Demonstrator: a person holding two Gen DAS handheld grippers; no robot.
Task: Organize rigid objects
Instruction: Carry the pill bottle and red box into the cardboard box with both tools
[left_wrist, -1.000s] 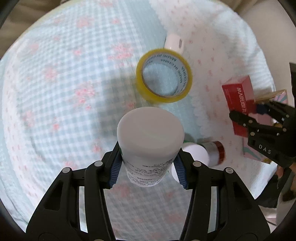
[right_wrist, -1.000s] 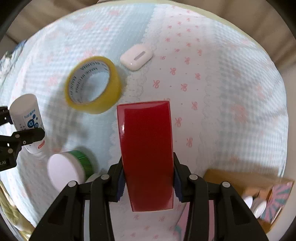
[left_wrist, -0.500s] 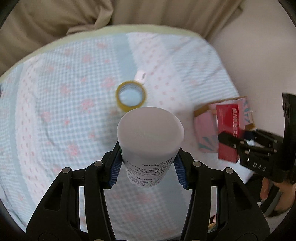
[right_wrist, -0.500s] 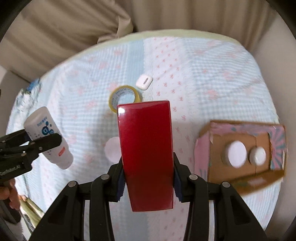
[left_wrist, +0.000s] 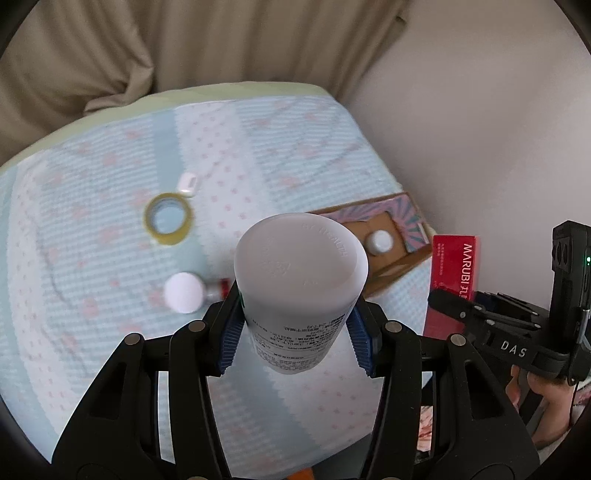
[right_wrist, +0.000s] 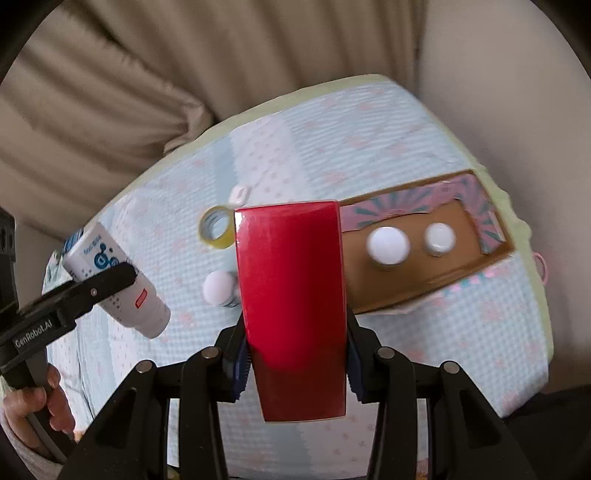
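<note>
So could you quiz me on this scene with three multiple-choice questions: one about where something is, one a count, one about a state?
1. Where is the yellow tape roll?
A. in the cardboard box
B. on the bedcover
C. in the tongs

2. How many white-capped containers stand in the cardboard box?
A. two
B. none
C. four

3. What are the right tongs doing?
A. hanging open
B. gripping a red box
C. gripping the tape roll

Answers: 1 B, it lies flat on the bedcover beside a small white case. 2 A, two white caps show inside. 3 B, the red box sits clamped between the pads; the left tongs grip a white bottle.
</note>
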